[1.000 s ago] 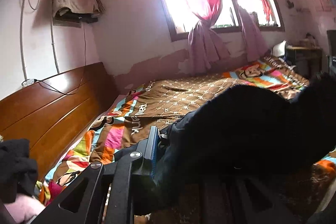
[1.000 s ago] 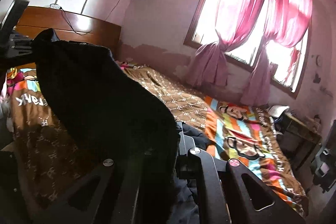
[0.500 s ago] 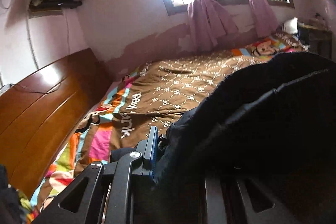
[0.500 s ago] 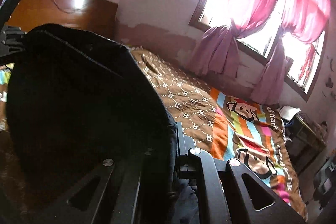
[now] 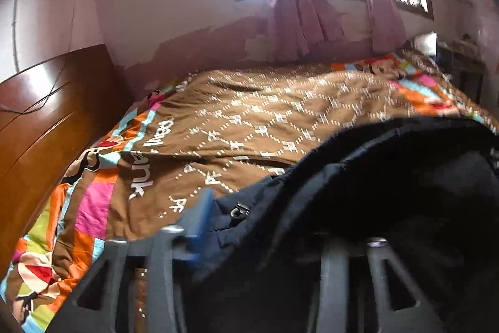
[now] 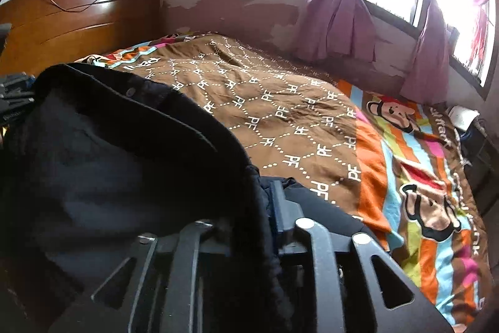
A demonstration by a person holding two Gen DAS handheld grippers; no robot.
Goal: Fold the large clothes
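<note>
A large black garment (image 5: 389, 192) lies bunched on the bed's brown patterned quilt (image 5: 265, 120), filling the lower right of the left wrist view. My left gripper (image 5: 271, 208) is opening. Its blue-padded left finger (image 5: 199, 217) stands just clear of the cloth's edge, and the other finger is buried under the fabric. In the right wrist view the same garment (image 6: 109, 161) covers the lower left. My right gripper (image 6: 249, 198) is opening too, with the garment's hem between the jaws and only its right finger (image 6: 280, 208) showing.
A wooden headboard (image 5: 46, 120) closes the bed on the left. Behind the bed are a peeling wall and a window with pink curtains (image 6: 343, 21). The quilt's striped cartoon border (image 6: 421, 192) runs along the right side. A dark small table (image 5: 461, 64) stands far right.
Both grippers have come down and forward over the bed, laying the black garment onto the quilt. The fingers of both have spread apart from the cloth they were pinching.
</note>
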